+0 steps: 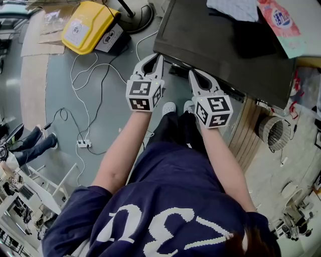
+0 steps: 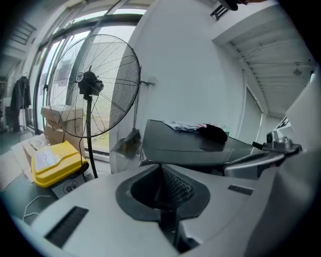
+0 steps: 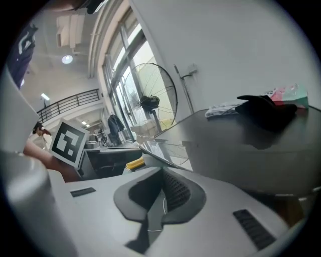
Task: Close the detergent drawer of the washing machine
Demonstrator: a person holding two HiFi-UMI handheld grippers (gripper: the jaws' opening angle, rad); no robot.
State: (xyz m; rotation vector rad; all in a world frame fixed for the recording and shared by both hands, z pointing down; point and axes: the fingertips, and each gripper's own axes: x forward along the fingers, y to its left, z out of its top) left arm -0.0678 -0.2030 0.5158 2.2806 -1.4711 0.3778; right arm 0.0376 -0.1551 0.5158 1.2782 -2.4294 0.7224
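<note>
The washing machine [image 1: 225, 55] shows from above as a dark flat top at the upper right. A white cloth [image 1: 235, 7], a black cloth [image 1: 256, 37] and a pink-and-teal packet [image 1: 281, 20] lie on it. Its front is hidden under the top's edge, so I cannot make out the detergent drawer. My left gripper [image 1: 159, 57] is shut and empty, its tips at the top's near left edge. My right gripper [image 1: 193, 74] is also shut and empty, just below that edge. In the gripper views, the left gripper [image 2: 161, 168] and the right gripper [image 3: 163, 173] both point at the machine's top [image 2: 190, 143], their jaws together.
A yellow case [image 1: 88, 25] lies on the floor at the upper left. White cables and a power strip [image 1: 83, 144] trail across the floor. A standing fan [image 2: 93, 85] stands left of the machine. A round vent [image 1: 273, 131] sits at the right, below the machine.
</note>
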